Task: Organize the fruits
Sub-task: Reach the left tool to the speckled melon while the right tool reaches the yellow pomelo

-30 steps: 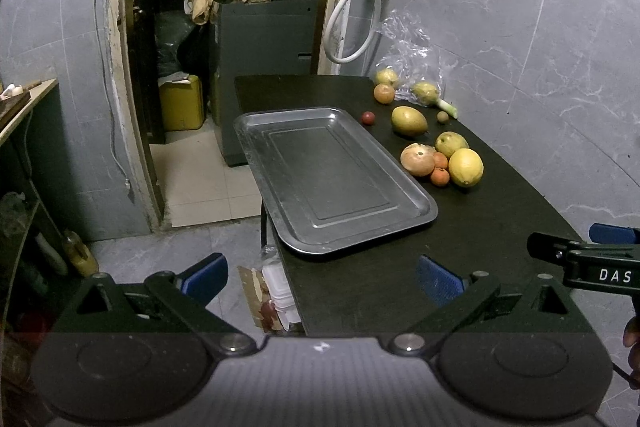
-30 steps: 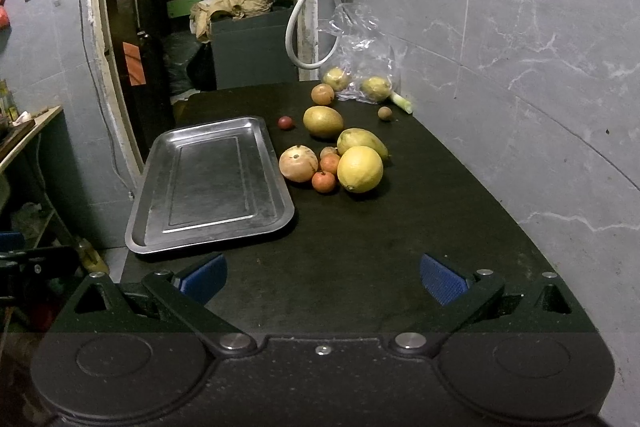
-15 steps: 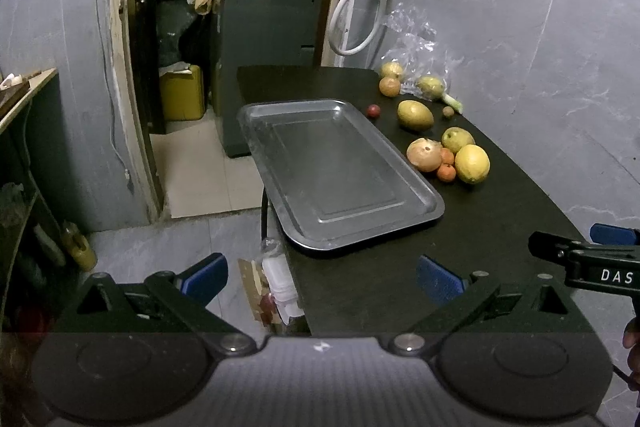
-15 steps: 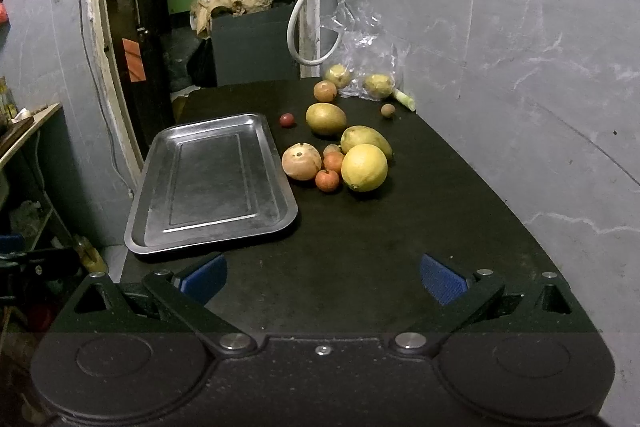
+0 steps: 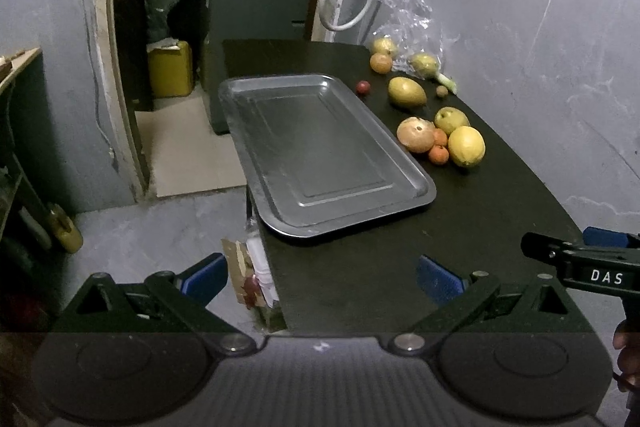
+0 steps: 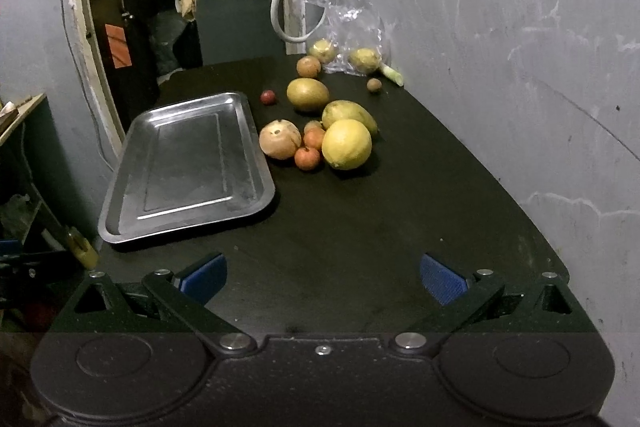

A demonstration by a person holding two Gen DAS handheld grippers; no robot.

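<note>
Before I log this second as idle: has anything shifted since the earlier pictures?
Only the cameras drifted a little. The tray lies bare, and the lemon and pomegranate sit in their cluster as before. Both the left hand-held gripper and right hand-held gripper stay open and hold nothing.

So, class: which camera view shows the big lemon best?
The right wrist view: the lemon sits near centre, large and unobstructed. The left wrist view shows the same lemon smaller and off to the right, beside the tray.
</note>
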